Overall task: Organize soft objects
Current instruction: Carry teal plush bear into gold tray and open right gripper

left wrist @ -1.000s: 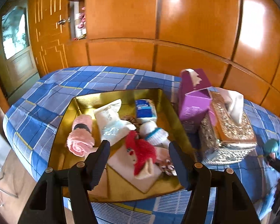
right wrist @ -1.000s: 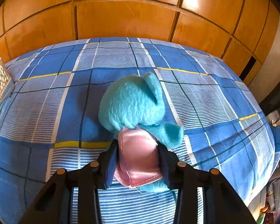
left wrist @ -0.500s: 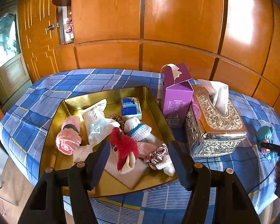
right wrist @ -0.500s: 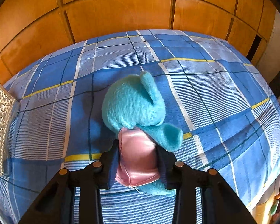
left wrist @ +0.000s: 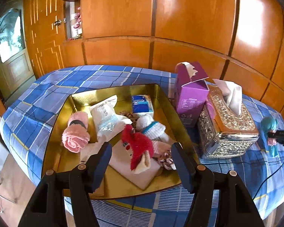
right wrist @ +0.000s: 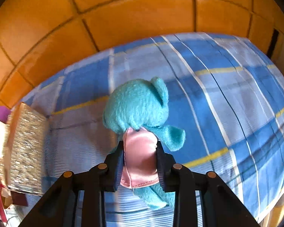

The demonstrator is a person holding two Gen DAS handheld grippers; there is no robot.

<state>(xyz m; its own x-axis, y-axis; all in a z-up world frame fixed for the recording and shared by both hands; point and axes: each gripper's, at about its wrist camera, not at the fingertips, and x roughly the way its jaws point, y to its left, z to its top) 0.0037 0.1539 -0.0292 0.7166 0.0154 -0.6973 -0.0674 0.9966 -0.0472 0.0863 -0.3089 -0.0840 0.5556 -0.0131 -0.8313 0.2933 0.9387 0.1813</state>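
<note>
Step in hand: pick-up of the teal plush toy; judged as lift just begun, transfer to the gold tray not yet made.
Right hand-held gripper: jaws have just been closing; pads are pressed on the toy's pink satin garment, which is squeezed narrow between them.
Toy position: seen over the blue plaid bedspread, beyond the ornate tissue box; whether it is clear of the cloth cannot be told.
Left hand-held gripper: held partly open, nothing between the jaws, poised over the tray's near edge.
Tray contents: pink rolled towel, red plush, white knitted piece, packets; crowded at centre.
Next move, judged: toy to be carried past the tissue box and purple carton, then released in a free spot in the tray.
Risk: grip is on loose fabric only; slipping is possible.
</note>
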